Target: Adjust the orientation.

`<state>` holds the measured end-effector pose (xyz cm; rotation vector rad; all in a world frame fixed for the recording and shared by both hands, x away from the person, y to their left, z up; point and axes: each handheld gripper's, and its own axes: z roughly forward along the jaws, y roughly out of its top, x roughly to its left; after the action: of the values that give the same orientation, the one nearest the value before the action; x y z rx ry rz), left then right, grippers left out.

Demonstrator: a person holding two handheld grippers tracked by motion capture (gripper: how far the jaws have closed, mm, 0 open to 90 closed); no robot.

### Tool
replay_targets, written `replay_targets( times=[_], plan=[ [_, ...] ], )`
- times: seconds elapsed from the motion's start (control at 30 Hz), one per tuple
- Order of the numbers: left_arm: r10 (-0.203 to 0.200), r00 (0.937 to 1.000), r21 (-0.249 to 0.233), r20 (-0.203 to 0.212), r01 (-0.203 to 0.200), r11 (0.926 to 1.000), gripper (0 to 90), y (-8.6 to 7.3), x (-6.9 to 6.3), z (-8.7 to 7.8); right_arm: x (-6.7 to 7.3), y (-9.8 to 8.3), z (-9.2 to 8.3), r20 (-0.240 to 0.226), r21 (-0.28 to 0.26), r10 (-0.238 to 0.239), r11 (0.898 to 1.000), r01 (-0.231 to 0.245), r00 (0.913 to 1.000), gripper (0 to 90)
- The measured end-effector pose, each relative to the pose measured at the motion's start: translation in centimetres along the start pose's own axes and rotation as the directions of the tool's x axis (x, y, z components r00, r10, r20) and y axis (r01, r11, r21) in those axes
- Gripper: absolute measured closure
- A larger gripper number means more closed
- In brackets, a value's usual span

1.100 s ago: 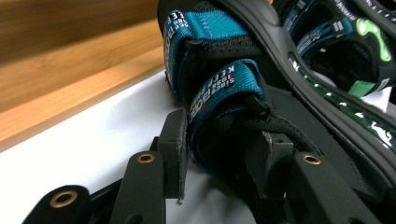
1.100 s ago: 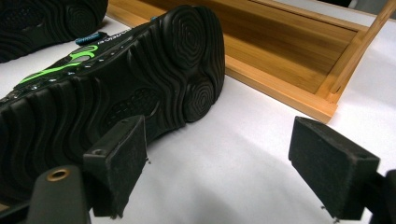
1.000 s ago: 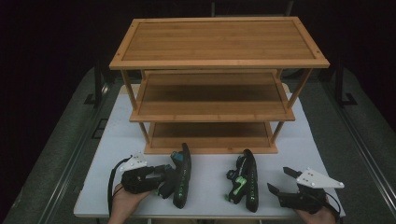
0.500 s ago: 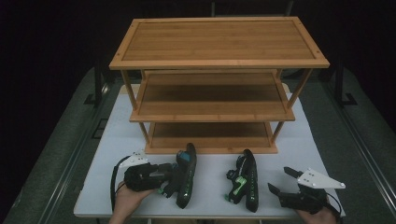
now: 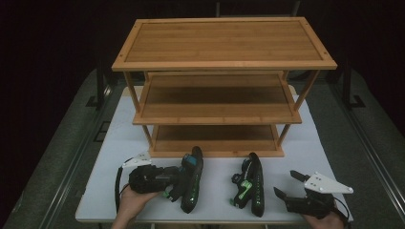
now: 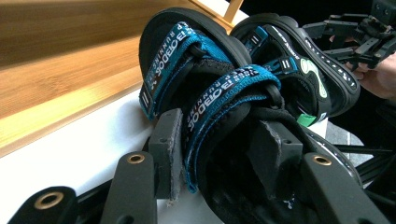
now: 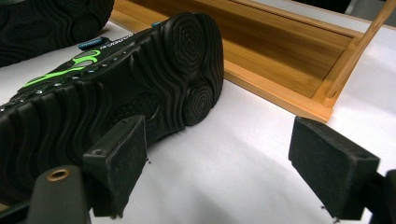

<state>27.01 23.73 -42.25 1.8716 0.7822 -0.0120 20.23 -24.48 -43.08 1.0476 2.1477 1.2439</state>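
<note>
Left claw (image 6: 215,154) pinching the blue-strapped sandal (image 5: 192,179) at its straps, jaws lately easing apart; right claw (image 7: 229,172) spread wide.

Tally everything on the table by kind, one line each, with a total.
Sandals: 2, one with blue straps and one with green accents
Wooden three-tier rack: 1
Hand-held tongs: 2, left tongs and right tongs
Total: 5
</note>
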Motion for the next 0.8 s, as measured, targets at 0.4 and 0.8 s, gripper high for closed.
replay_targets(
  times=[0.4,0.8],
  plan=[
    [0.018,0.9997,0.036,-0.014,-0.018,0.9992,52.8,0.7,-0.4,0.2,0.1,0.1,0.0,0.000,-0.002,-0.003,1.000,0.003,1.0000,18.7],
    [0.036,0.9991,0.026,-0.020,-0.036,0.9990,62.2,1.5,-1.0,0.9,0.1,0.1,0.1,-0.002,-0.004,-0.008,1.000,0.008,1.0000,18.7]
  ],
)
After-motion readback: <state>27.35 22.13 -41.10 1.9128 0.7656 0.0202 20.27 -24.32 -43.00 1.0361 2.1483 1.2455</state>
